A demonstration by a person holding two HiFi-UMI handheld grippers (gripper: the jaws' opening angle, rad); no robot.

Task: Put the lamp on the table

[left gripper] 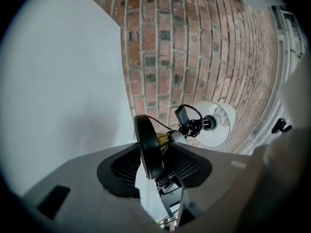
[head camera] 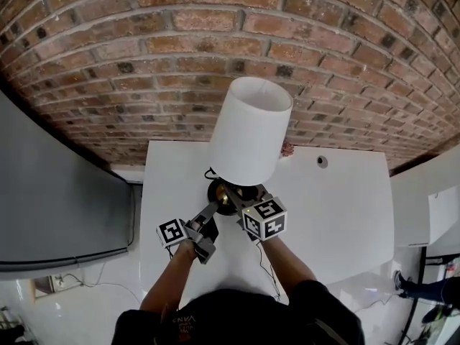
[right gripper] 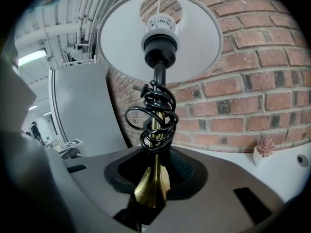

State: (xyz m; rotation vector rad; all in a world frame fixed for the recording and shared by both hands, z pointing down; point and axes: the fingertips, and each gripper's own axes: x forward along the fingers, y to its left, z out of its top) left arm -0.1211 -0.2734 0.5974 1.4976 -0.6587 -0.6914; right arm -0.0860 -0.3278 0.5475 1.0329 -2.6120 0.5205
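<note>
- The lamp [head camera: 250,131] is upright, held low over the far middle of the white table [head camera: 338,214], close to the brick wall [head camera: 215,49].
- The left gripper [head camera: 214,208] comes in from the near left. Its jaws are fairly wide and clamped on the edge of the lamp's black round base [left gripper: 148,147], one jaw on each flat side.
- The right gripper [head camera: 236,198] comes in from the near right and pinches the flared brass stem [right gripper: 154,188] just above the base.
- A black cord [right gripper: 153,115] is coiled around the stem under the white shade [right gripper: 158,38].
- A tiny pink plant [right gripper: 265,147] sits by the wall, on the right.
</note>
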